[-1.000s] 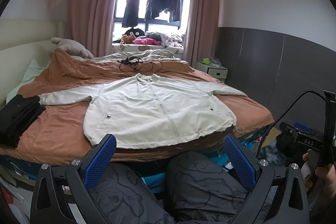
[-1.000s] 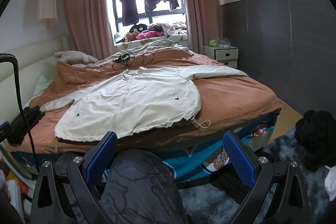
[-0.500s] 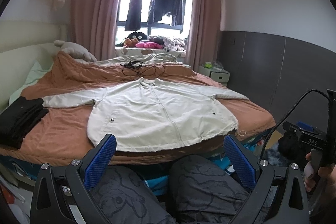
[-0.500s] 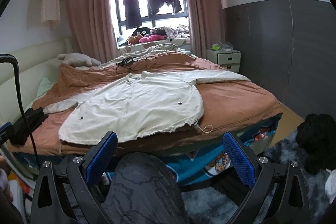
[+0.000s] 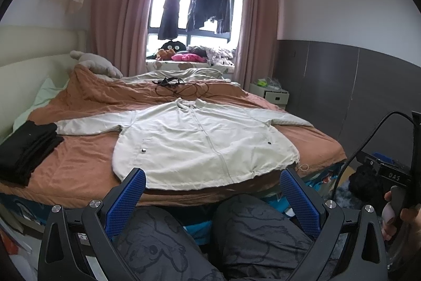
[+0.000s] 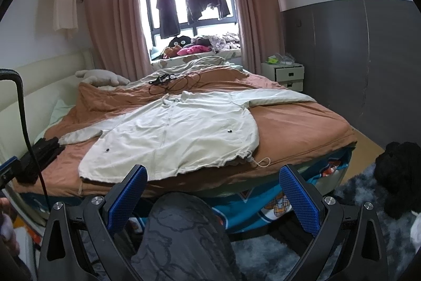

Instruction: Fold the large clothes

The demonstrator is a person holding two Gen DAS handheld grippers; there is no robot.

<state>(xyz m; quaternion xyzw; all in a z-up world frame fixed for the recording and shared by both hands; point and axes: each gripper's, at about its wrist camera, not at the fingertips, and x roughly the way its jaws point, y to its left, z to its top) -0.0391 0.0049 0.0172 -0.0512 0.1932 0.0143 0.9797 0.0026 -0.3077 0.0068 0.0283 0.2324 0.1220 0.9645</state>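
On the bed (image 5: 79, 165) ahead of you the cream jacket (image 5: 200, 141) lies flat, collar away, hem nearest, sleeves spread sideways, while your left gripper (image 5: 213, 199) and right gripper (image 6: 213, 198) gape wide and empty short of it, neither clearly nearer.

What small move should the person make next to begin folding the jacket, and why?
Probably reach the left tongs forward to the cream jacket and its near hem. Both tongs, the right too, are open, empty and short of the bed, where the jacket lies flat, sleeves spread.
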